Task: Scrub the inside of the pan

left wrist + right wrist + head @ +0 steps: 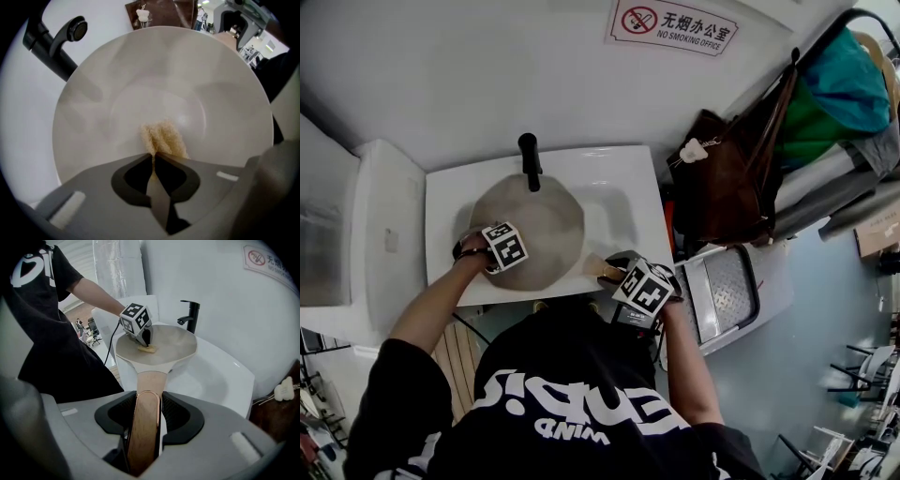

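Left gripper [153, 157] is pinching small tan sponge [164, 138]; right gripper [147, 414] is clamping wooden handle [150, 385] of round beige pan [168, 345]. Risk: hard scrubbing possibly tilting pan.

Head view overhead, 2 gripper views close, pan [548, 225] in all 3.

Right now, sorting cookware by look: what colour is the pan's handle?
Light wood-brown handle, clearest in the right gripper view.

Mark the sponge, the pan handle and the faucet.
sponge [165, 137], left gripper view, its fuzzy yellow middle.
pan handle [146, 427], right gripper view, middle of the wooden shaft.
faucet [191, 319], right gripper view, black upright body.
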